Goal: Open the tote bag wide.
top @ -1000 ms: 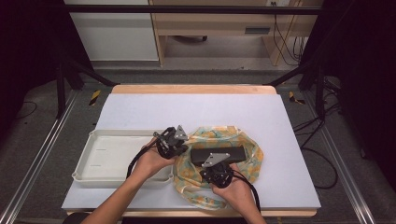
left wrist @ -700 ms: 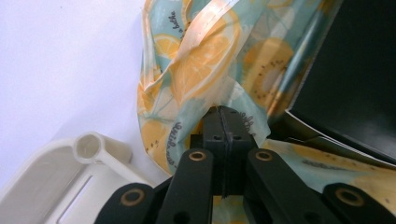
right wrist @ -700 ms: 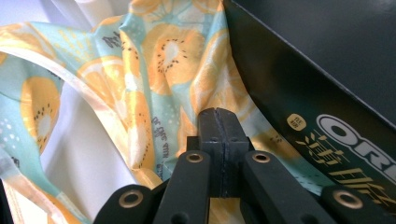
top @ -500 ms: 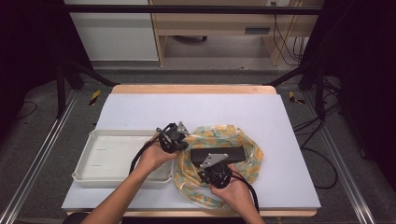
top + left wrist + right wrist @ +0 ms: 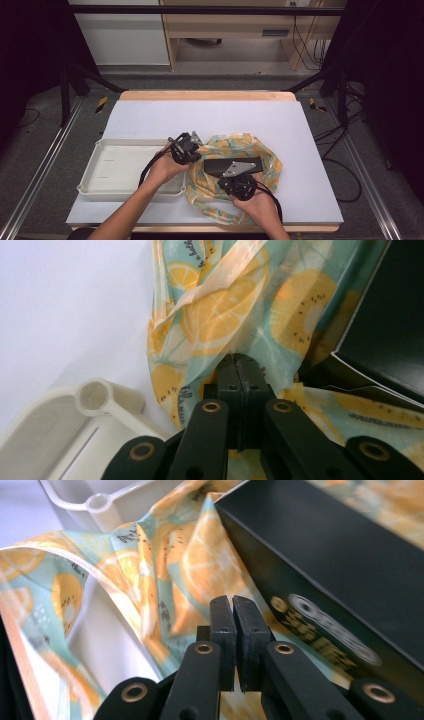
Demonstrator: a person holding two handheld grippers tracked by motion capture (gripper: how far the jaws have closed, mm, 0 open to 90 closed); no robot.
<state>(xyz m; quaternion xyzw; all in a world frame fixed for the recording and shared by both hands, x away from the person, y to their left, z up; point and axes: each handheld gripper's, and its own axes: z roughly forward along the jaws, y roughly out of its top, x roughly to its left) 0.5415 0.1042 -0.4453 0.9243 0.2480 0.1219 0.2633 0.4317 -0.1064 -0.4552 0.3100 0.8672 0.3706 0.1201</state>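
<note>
A: High view puts our bag (image 5: 235, 175), the thin plastic one printed with orange slices, on the table (image 5: 210, 117) just right of the white tray (image 5: 125, 170), with the black box (image 5: 235, 165) lying in its mouth.

B: And we have the left gripper (image 5: 239, 365) pinched tight on the bag's near edge; in the left gripper view the film bunches right at the closed tips.

A: Our right gripper (image 5: 232, 610) has its jaws together too, set against the film beside the box. Whether a fold is actually caught there we can't quite tell; the plastic runs behind the tips.

B: We'd judge the bag light, limp and slippery, so it will sag and slide unless we grip a doubled edge or a handle loop.

A: Agreed. The box looks stiff and heavier than the film, so we should hold the rim on both sides and let the film slide along it, not drag on one thin layer, which may stretch or tear.
</note>
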